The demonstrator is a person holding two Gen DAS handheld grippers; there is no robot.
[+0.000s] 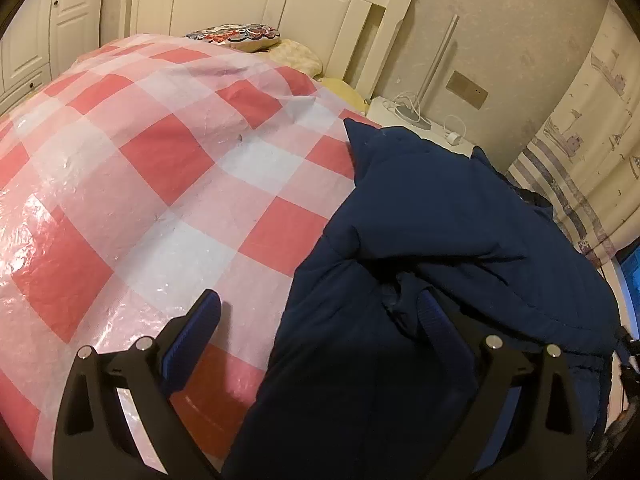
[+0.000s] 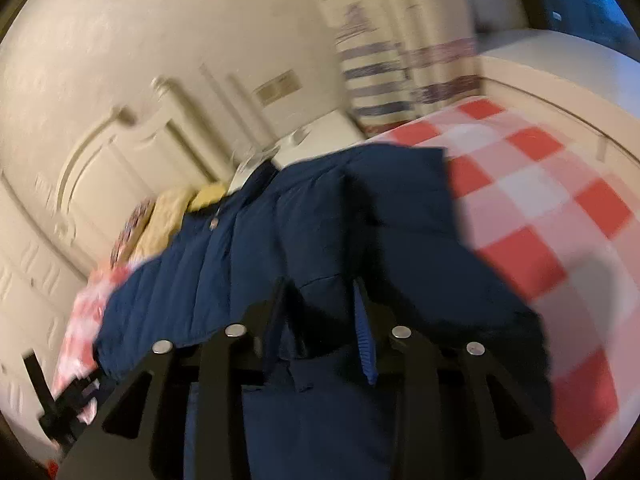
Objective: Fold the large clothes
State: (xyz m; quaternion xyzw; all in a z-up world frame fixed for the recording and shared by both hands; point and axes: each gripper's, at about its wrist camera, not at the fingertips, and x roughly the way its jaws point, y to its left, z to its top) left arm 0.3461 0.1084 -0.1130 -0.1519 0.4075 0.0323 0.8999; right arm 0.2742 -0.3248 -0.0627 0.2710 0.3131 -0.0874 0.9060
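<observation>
A large navy padded jacket [image 1: 440, 220] lies on the right side of a bed covered with a red-and-white checked plastic sheet [image 1: 160, 160]. My left gripper [image 1: 320, 308] is open wide at the jacket's near edge. Its left finger is over the sheet and its right finger rests on the navy fabric. In the blurred right wrist view the jacket [image 2: 320, 208] stretches away towards the headboard. My right gripper [image 2: 320, 296] is shut on a bunched fold of it, lifted a little off the checked sheet [image 2: 540, 200].
A cream headboard [image 1: 280, 0] and patterned pillows [image 1: 236, 36] are at the far end of the bed. A white nightstand [image 1: 400, 112] with cables stands beside it. A striped curtain [image 1: 580, 140] hangs to the right.
</observation>
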